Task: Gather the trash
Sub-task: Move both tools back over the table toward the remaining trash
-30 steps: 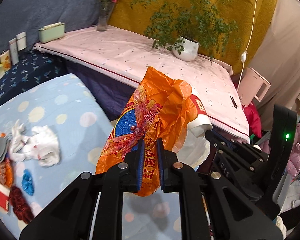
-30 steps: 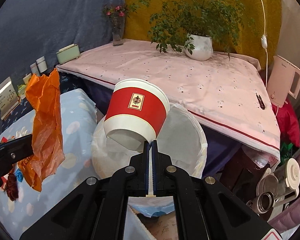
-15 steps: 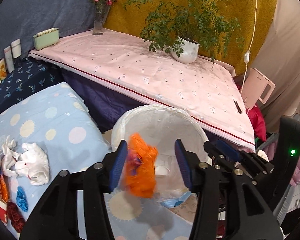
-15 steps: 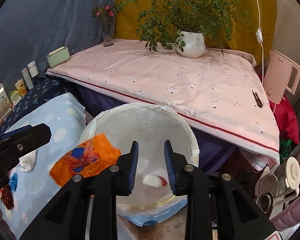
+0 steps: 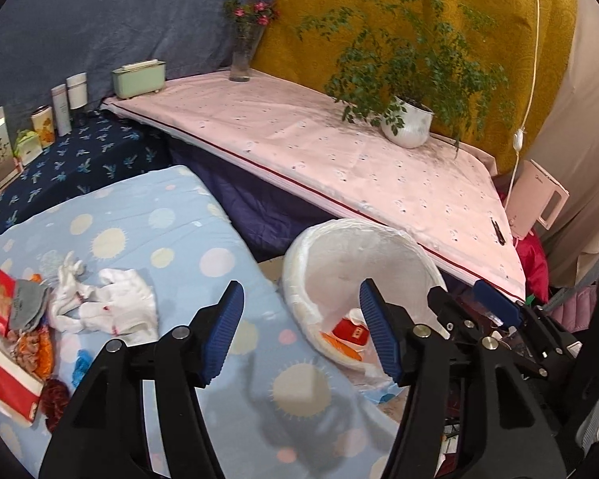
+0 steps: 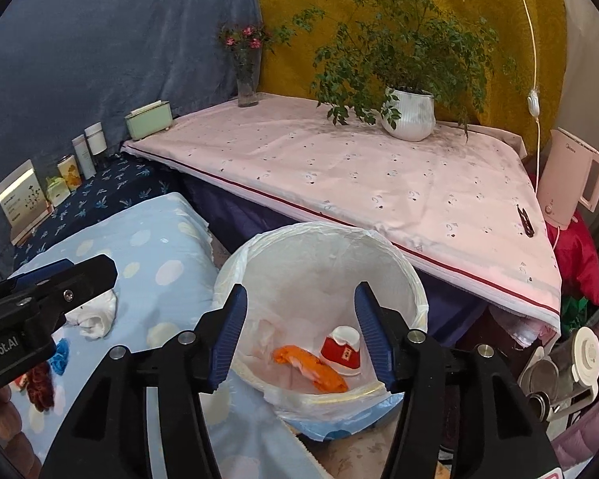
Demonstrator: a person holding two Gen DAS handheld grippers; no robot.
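Trash: an orange wrapper [image 6: 311, 367] and a red paper cup [image 6: 341, 347] lie at the bottom of the lined bin [image 6: 413, 291], the cup upside down beside the wrapper.
Right gripper [image 6: 299, 333]: jaws have just been opening and now stand apart with nothing between them; a second ago they pinched the cup's rim above the bin.
Left gripper [image 5: 301, 333]: jaws have likewise just been opening and are empty; a second ago they held the wrapper.
Change: both pieces have dropped into the bin.
Meaning: this pair is done with, and both hands are free for another pick.
Still out: red packets [image 5: 10, 393], crumpled white tissue [image 5: 112, 311] and small orange, blue and dark red scraps lie on the dotted blue cloth [image 5: 171, 239], left of the bin.
Surroundings: pink-covered table [image 6: 359, 175] behind the bin, with a potted plant [image 6: 409, 113].
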